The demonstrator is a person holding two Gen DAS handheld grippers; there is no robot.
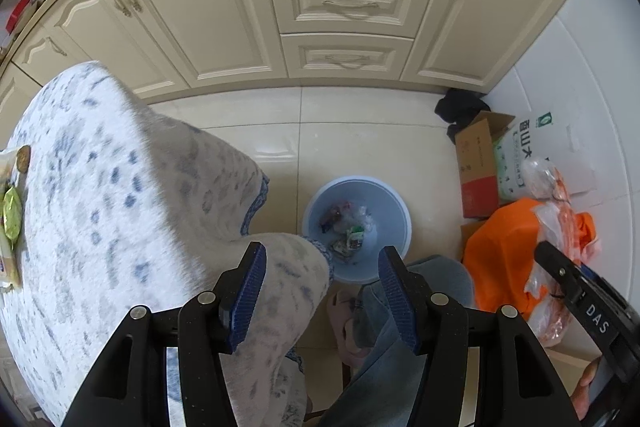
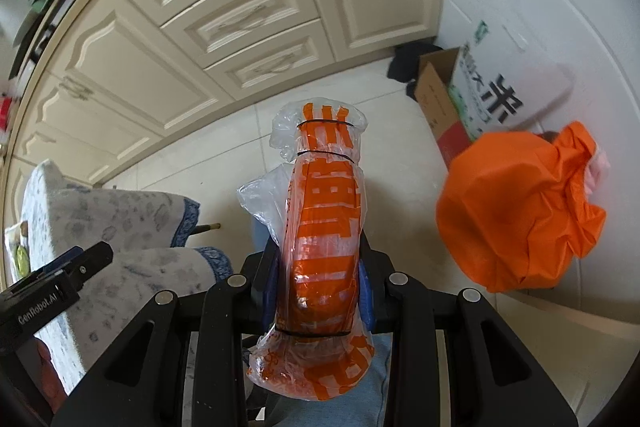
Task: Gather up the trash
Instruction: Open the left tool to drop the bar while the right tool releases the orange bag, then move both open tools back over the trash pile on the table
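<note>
On the tiled kitchen floor below the cream cabinets [image 1: 224,7], a blue trash bin [image 1: 394,215] holds wrappers [image 1: 354,237]. Our left gripper [image 1: 322,291] hangs above it, fingers apart and empty, beside the tablecloth's corner [image 1: 120,187]. Our right gripper [image 2: 320,291] is clamped on an orange-printed plastic package [image 2: 326,227], near an orange bag [image 2: 516,211].

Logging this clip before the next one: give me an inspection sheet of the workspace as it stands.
Surface: pale tiled floor; table under a blue-patterned tablecloth.
Job's things: blue trash bin on the floor, wrappers inside; orange-printed plastic package.
Clutter: snack packets on the table; cardboard box, orange bag.
Grippers: left claw open, empty; right claw shut on the package.
Cables: nothing seen.
Surroundings: cream kitchen cabinets.
</note>
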